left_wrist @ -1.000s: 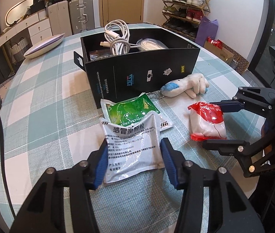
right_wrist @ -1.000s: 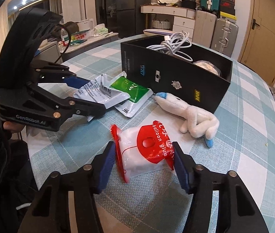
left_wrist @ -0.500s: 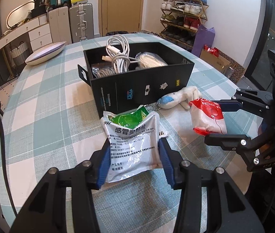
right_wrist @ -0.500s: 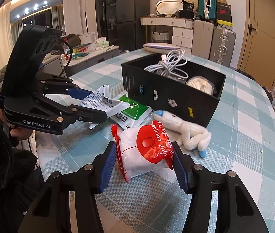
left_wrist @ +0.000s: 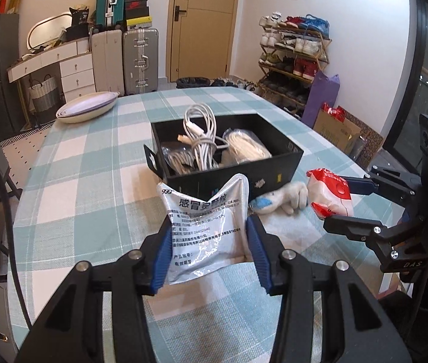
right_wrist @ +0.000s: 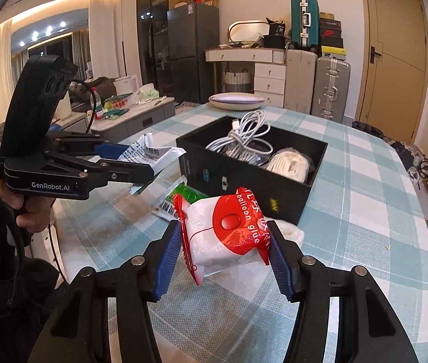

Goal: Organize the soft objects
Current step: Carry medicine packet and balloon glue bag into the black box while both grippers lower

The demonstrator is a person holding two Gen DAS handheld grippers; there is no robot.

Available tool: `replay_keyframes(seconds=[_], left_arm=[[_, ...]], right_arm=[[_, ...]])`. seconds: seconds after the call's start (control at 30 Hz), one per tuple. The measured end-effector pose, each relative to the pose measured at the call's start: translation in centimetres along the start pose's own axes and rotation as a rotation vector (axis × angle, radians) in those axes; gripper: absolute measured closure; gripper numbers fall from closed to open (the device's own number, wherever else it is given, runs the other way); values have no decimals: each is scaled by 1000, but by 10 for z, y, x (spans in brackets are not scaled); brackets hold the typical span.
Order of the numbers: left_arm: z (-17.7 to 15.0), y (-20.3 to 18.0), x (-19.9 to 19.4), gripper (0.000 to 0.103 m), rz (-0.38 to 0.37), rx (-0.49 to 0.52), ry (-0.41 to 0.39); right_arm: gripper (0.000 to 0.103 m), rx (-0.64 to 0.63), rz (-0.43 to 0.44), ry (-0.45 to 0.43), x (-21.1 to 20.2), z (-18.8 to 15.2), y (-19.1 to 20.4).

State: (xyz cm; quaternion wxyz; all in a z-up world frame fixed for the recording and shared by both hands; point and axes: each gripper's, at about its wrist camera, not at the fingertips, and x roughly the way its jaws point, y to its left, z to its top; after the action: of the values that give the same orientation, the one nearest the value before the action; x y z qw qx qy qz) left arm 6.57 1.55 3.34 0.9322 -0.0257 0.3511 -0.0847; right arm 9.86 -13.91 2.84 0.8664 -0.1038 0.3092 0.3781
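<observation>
My left gripper [left_wrist: 209, 248] is shut on a silver medicine pouch [left_wrist: 206, 230] and holds it above the table; the pouch also shows in the right wrist view [right_wrist: 150, 154]. My right gripper [right_wrist: 226, 248] is shut on a red-and-white balloon glue bag [right_wrist: 229, 233], also lifted; the bag also shows in the left wrist view [left_wrist: 329, 196]. A black box [left_wrist: 229, 163] with white cables and a bagged white bundle sits ahead. A green sachet [right_wrist: 188, 193] and a white plush toy [left_wrist: 280, 201] lie on the table by the box's front.
The checked tablecloth [left_wrist: 87, 163] covers a round table. An oval dish [left_wrist: 85, 110] stands at the far left edge. Suitcases, drawers, a door and a shoe rack stand beyond the table.
Both grippers have lifted their bags off the table and risen. The green sachet stays on the table, now hidden behind the pouch in the left wrist view.
</observation>
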Motion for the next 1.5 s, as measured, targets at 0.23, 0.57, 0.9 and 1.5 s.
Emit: replay_keyframes(seconds=[0.23, 0.57, 0.9, 1.5], left_arm=[[22, 0, -2, 57, 11, 1, -40], [46, 1, 9, 57, 23, 3, -66], [67, 6, 28, 57, 29, 10, -70], [78, 22, 71, 57, 64, 22, -38]], right_arm=[[47, 48, -26, -40, -6, 12, -12], [47, 117, -81, -55, -4, 35, -31], [47, 125, -97, -49, 10, 56, -41], [47, 110, -92, 13, 53, 71, -59]])
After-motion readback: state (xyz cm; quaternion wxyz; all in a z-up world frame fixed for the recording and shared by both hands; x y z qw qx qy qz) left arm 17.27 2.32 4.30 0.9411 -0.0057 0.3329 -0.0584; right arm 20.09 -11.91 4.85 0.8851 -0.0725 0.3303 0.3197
